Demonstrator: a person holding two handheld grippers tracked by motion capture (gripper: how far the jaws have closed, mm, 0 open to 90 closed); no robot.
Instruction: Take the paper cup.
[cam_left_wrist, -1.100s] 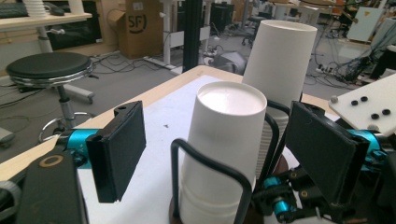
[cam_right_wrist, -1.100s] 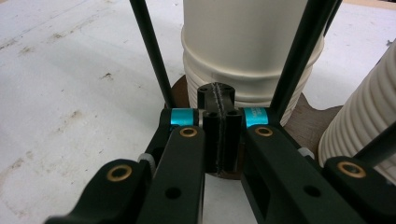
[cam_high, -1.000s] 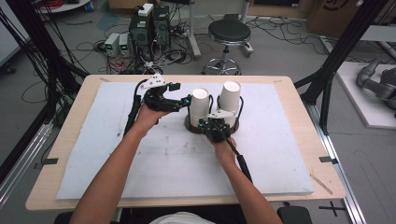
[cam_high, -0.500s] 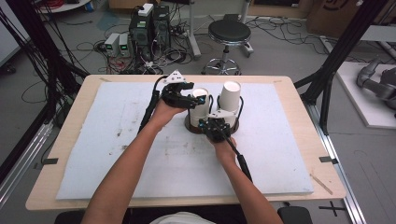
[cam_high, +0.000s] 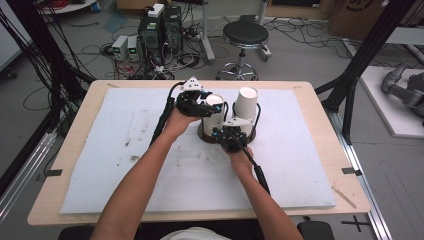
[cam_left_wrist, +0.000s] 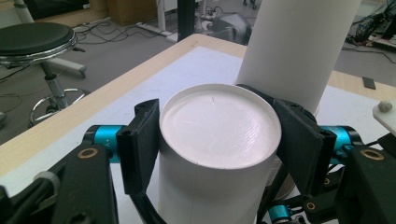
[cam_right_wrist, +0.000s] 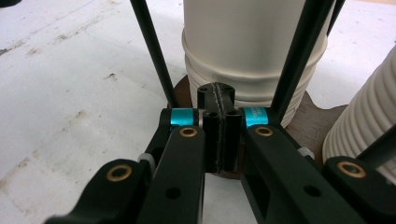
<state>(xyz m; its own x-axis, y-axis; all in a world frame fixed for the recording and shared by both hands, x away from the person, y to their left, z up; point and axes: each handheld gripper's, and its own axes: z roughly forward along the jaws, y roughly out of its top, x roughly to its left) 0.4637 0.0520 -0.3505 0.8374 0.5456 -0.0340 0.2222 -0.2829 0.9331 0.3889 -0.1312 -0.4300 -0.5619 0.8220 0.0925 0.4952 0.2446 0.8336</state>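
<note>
White padding covers the wooden table (cam_high: 320, 95). On it, the left paper cup (cam_left_wrist: 219, 140) stands upside down on a brown holder (cam_high: 206, 136), its long axis upright. The left gripper (cam_high: 209, 106) has just closed its jaws on the cup's sides near the top. The right gripper (cam_high: 227, 138), shut tight, pinches the holder's edge, just beside the second cup (cam_high: 246, 107).
</note>
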